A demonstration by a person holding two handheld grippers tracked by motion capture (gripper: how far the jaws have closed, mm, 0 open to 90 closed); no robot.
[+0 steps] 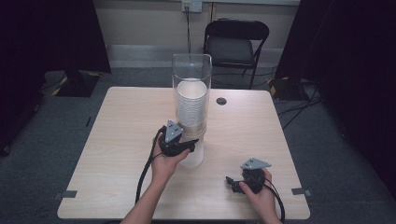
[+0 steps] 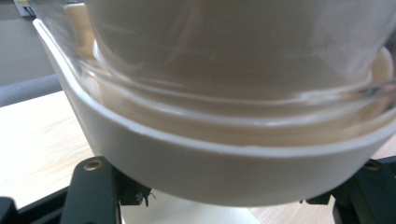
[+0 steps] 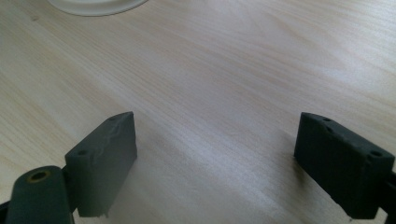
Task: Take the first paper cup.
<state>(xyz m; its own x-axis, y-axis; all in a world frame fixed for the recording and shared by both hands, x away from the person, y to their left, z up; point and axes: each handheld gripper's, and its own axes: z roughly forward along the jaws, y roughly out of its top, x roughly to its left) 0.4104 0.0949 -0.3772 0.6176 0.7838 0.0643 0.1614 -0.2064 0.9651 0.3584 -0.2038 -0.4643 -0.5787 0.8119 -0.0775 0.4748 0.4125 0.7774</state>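
Left gripper [image 1: 187, 145] is seen at the foot of the cup dispenser [image 1: 192, 84], its jaws set on either side of the lowest cup [image 1: 192, 156], which hangs below the clear tube. In the left gripper view the cup [image 2: 224, 172] lies across the frame with a black jaw at each lower corner, pressed against the white wall; the grip is judged closed on the cup. A hold below the tube mouth is judged deliberate: only that part of the stack is exposed, so one cup can be drawn down without disturbing the rest.

The stack [image 1: 191, 105] is held upright inside the tube, rims nested, so that its weight feeds the next cup to the opening. The dispenser stands near the middle of the table [image 1: 116, 140], within reach of both hands.

Right gripper [image 1: 232, 183] is rested low on the table at the near right, well apart from the dispenser. Its jaws are stood wide apart over bare wood in the right gripper view, with nothing between them. It is judged to be parked clear, ready to receive or steady the cup. The dispenser base [image 3: 93, 4] is noted at the top edge of that view.

Step in hand, as judged: pulling the cup free.
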